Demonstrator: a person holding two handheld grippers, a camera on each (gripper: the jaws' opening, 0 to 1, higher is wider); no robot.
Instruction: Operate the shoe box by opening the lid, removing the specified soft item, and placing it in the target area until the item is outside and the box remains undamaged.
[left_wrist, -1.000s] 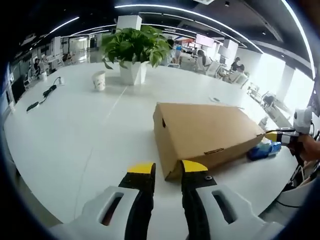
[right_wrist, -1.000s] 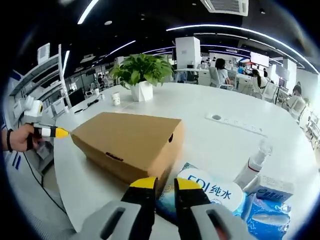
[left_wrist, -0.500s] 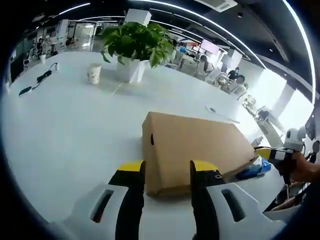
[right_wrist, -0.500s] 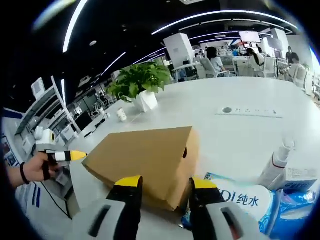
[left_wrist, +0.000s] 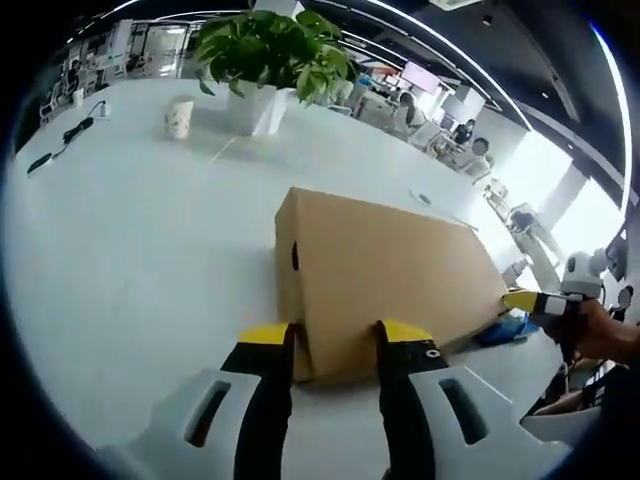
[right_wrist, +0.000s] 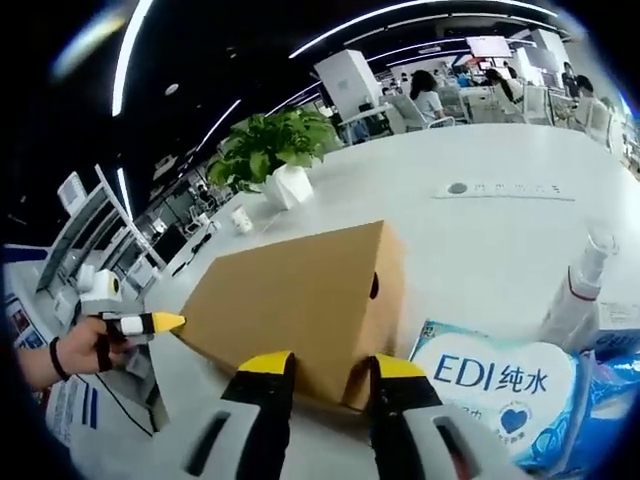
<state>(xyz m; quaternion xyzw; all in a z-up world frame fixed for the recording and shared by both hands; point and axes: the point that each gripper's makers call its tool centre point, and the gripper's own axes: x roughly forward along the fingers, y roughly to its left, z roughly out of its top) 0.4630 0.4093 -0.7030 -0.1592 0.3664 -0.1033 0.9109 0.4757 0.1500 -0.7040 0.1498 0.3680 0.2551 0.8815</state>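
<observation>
The brown cardboard shoe box (left_wrist: 385, 265) lies on the white table with its lid down, so its contents are hidden. My left gripper (left_wrist: 332, 340) is open, its yellow-tipped jaws standing either side of the box's near end. At the opposite end of the box (right_wrist: 300, 290), my right gripper (right_wrist: 332, 366) is open in the same way, with a bottom corner of the box between its jaws. The right gripper (left_wrist: 535, 300) also shows at the far end in the left gripper view. The left gripper (right_wrist: 150, 323) appears at the box's far corner in the right gripper view.
A blue and white EDI pack (right_wrist: 495, 385) lies against the box beside my right gripper, with a spray bottle (right_wrist: 578, 290) behind it. A potted plant (left_wrist: 265, 60) and a paper cup (left_wrist: 179, 116) stand farther back. A black cable (left_wrist: 60, 145) lies at the table's left.
Both grippers' jaws have opened from nearly together and moved up to the box's two ends. In the last half second the gaps narrowed slightly. The box has stayed put.
</observation>
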